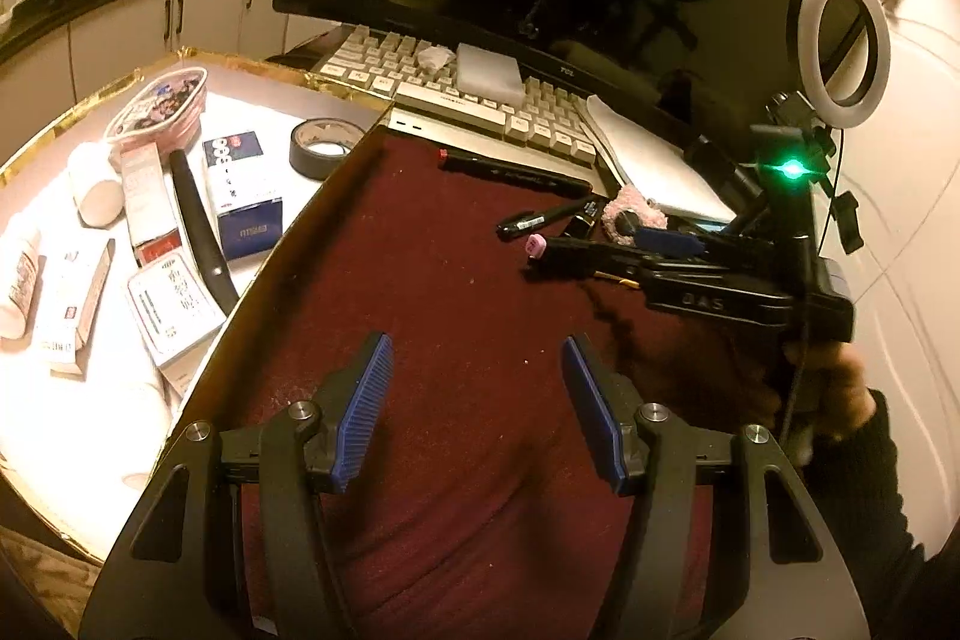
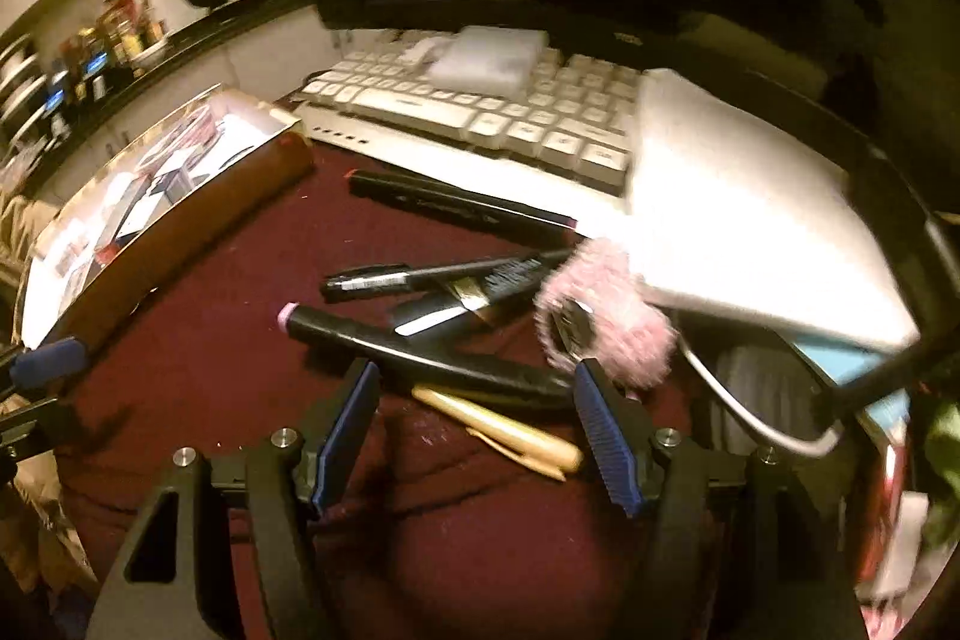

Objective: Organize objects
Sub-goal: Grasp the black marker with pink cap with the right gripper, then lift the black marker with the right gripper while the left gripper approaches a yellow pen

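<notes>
- Dim desk, maroon cloth (image 1: 432, 280); white tray (image 1: 36, 400) of boxes far left, keyboard (image 2: 480, 112) behind.
- Left gripper (image 1: 477, 400): jaws wide, empty, over bare cloth.
- Right gripper (image 2: 477, 424): jaws wide, straddling the pink-capped marker (image 2: 420, 352), pads not touching.
- Advice: centre on the barrel, clear of the gold pen (image 2: 504, 430), before closing.

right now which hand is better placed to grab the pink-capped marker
Right. Its open gripper already sits at the marker, while the left gripper hangs open over bare cloth, farther off.

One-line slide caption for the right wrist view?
Open right gripper hovers over a black marker with a pink end cap and a tan pen on dark red cloth.
</notes>
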`<act>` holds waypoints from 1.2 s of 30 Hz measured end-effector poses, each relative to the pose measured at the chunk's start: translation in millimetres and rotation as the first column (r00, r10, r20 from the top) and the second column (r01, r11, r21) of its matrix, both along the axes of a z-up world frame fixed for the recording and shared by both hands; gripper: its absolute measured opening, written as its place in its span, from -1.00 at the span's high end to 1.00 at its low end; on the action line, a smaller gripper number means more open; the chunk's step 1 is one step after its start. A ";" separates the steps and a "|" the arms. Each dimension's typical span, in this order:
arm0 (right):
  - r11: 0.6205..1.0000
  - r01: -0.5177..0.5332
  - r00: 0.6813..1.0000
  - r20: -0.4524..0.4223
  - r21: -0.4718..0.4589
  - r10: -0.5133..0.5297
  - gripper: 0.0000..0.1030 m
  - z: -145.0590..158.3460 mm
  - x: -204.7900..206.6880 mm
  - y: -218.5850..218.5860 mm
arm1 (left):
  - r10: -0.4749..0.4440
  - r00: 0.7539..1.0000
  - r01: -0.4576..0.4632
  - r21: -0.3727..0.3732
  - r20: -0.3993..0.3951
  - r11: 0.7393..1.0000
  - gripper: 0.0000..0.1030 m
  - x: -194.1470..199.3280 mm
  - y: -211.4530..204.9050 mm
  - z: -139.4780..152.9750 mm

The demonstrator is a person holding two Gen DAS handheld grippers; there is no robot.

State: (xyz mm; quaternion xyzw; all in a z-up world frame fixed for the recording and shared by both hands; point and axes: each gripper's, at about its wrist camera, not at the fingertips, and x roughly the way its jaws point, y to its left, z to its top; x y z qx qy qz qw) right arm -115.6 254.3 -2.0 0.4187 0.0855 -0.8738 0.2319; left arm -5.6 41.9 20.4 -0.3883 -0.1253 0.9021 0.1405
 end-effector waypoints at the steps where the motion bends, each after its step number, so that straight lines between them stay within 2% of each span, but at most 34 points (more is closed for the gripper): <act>1: 1.000 -0.013 1.000 -0.002 0.004 0.013 -0.32 -0.7 -1.0 -1.4 | -0.001 1.000 0.001 0.005 0.004 1.000 -0.15 -0.4 -0.1 -0.9; 5: 0.992 -0.114 0.992 0.056 0.046 0.111 -0.33 -12.4 -4.2 -10.5 | -0.009 1.000 0.009 -0.005 0.014 1.000 -0.15 -1.5 1.9 -3.6; 7: 0.989 -0.130 0.990 0.070 0.072 0.125 -0.32 -13.4 2.9 -12.6 | -0.012 1.000 0.012 -0.001 0.012 1.000 -0.15 -2.0 1.6 -4.0; 9: 0.989 -0.143 0.984 0.110 0.034 0.138 -0.32 -9.7 15.2 -11.4 | -0.007 1.000 0.007 0.009 0.018 1.000 -0.15 -3.7 0.4 -6.0; 12: 0.988 -0.143 0.981 0.125 -0.054 0.149 -0.30 -3.1 43.3 -12.4 | -0.010 0.999 0.010 0.014 0.031 1.000 -0.15 -5.8 -0.5 -9.4; 16: 0.981 -0.135 0.976 0.153 -0.140 0.156 -0.18 -6.5 63.3 -22.1 | -0.007 0.999 0.006 0.016 0.031 1.000 -0.15 -6.0 -3.0 -9.1; 20: 0.981 -0.049 0.989 0.131 -0.188 0.074 -0.15 -5.4 63.5 -17.0 | 0.002 0.999 -0.002 0.000 0.050 1.000 -0.15 -7.0 -3.5 -11.1; 21: 0.974 -0.016 0.989 0.138 -0.227 0.048 -0.11 -4.5 61.6 -10.4 | 0.005 0.999 -0.005 -0.003 0.051 1.000 -0.15 -6.8 -4.2 -11.1; 25: 0.960 0.067 0.987 0.156 -0.272 -0.024 0.12 -5.4 51.1 1.4 | 0.029 0.998 -0.030 0.011 0.053 0.999 -0.15 -6.7 -8.0 -12.2; 28: 0.965 0.122 0.981 0.178 -0.233 -0.081 0.37 -13.3 44.8 3.4 | 0.022 0.998 -0.023 0.007 0.061 1.000 -0.15 -5.7 -4.9 -13.1; 29: 0.966 0.136 0.980 0.176 -0.219 -0.098 0.54 -14.4 44.7 4.2 | 0.018 0.998 -0.019 0.005 0.059 1.000 -0.15 -5.6 -3.2 -12.8; 32: 0.976 0.154 0.981 0.142 -0.157 -0.132 0.63 -13.0 49.4 2.6 | 0.002 0.998 -0.002 -0.013 0.063 1.000 -0.15 -7.6 5.5 -12.1; 36: 0.983 0.141 0.986 0.105 -0.115 -0.129 0.65 -13.8 57.5 -3.2 | -0.023 0.999 0.025 -0.048 0.042 0.999 -0.15 -5.9 18.3 -5.6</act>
